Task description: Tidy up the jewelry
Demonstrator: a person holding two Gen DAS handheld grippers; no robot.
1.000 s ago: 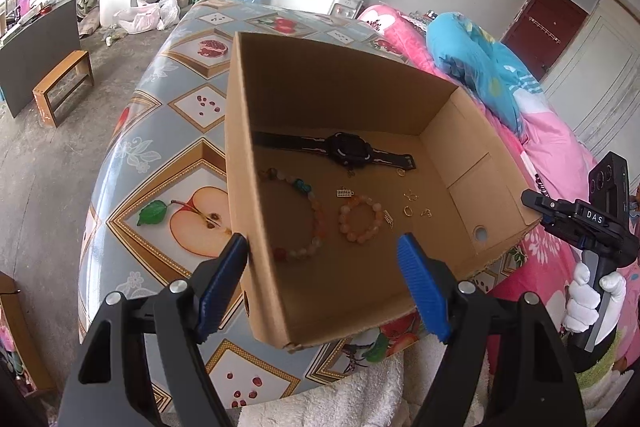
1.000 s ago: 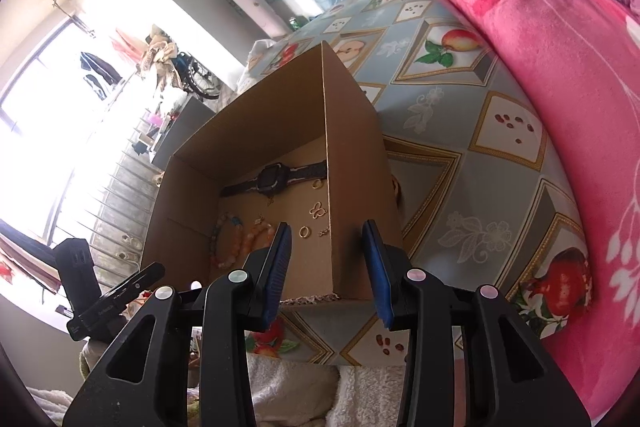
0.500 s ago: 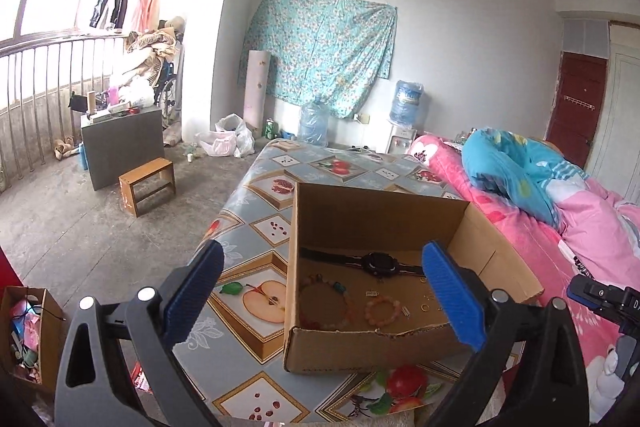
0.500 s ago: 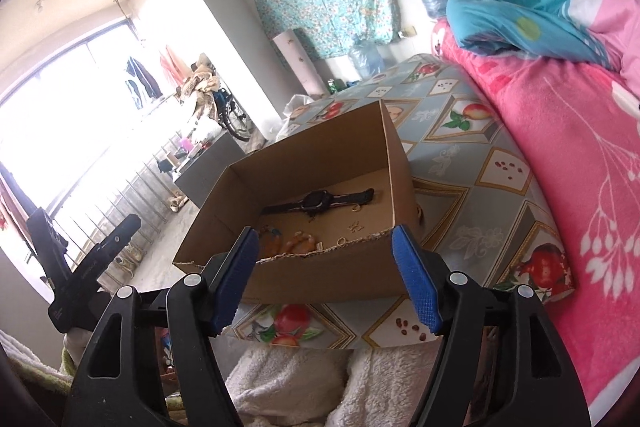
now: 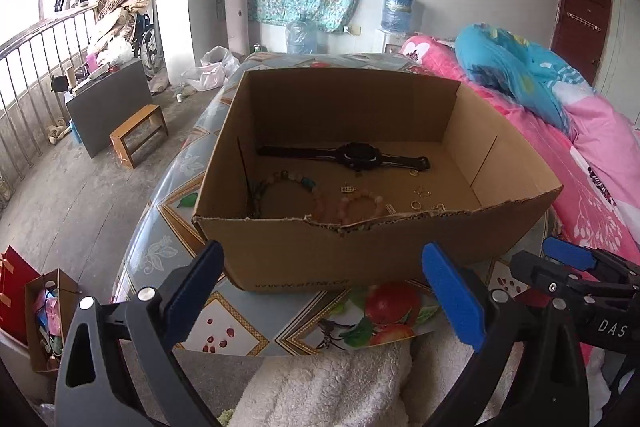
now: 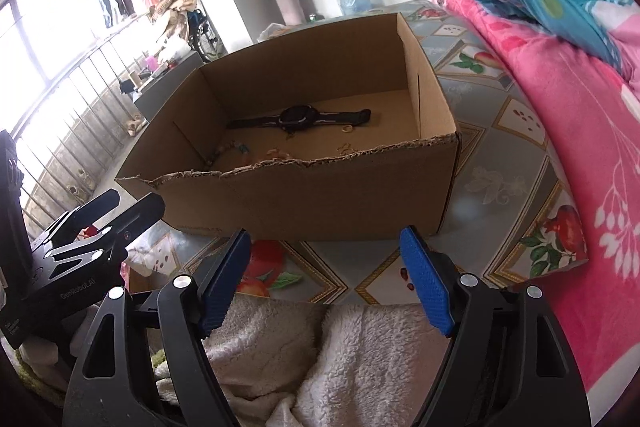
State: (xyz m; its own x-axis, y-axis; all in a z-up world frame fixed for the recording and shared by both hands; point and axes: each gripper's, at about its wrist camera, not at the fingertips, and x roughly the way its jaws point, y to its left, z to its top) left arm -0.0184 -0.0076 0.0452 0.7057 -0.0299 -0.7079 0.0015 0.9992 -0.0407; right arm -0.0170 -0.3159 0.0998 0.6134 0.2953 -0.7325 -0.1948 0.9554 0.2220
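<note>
White fleece cloth (image 6: pixel 320 359) lies nearest, under both tools. Left gripper (image 5: pixel 324 291) hangs released, jaws spread wide, nothing between them. Right gripper (image 6: pixel 326 279) has just been opening, jaws well apart and empty. Beyond them, on the fruit-print bed cover (image 6: pixel 500 155), sits the open cardboard box (image 5: pixel 360 247). On its floor: beaded bracelets (image 5: pixel 352 205) near the front wall, small gold rings (image 5: pixel 416 204) beside them, black watch (image 5: pixel 360 155) flat toward the back.
</note>
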